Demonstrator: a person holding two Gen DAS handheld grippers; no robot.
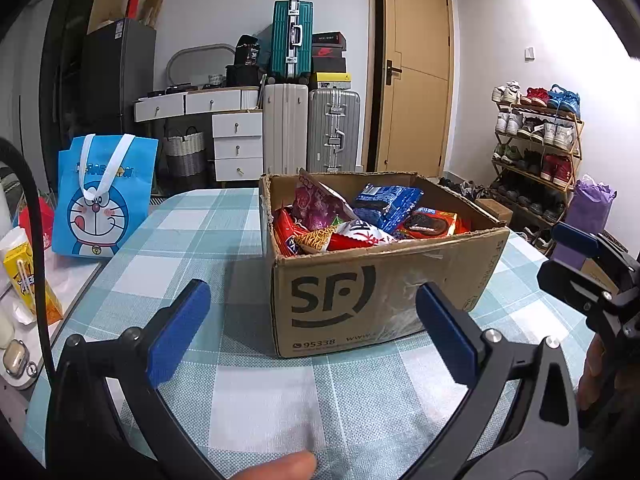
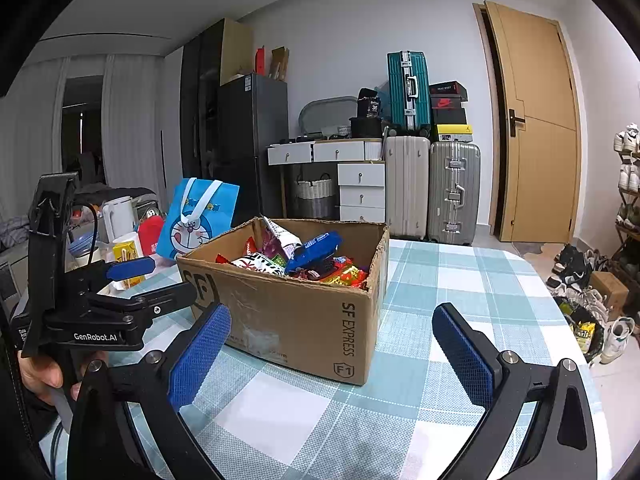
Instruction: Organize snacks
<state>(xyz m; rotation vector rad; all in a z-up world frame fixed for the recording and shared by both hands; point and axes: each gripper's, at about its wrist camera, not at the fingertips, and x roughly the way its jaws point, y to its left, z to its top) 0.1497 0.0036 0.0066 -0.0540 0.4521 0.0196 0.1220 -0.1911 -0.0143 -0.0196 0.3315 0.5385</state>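
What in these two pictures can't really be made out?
- Snacks lower in the cardboard box: both views, hidden by its walls and by top packets such as the blue packet.
- Inside of the blue cartoon bag: both views, only its front shows.
- Items left of the table: left wrist view, cut off by the edge and a black cable.
- Small print on the box: too small.

Both grippers were held side by side, low and near. The left gripper (image 1: 312, 332) had its jaws wide apart, empty. The right gripper (image 2: 332, 356) was equally spread, holding nothing.
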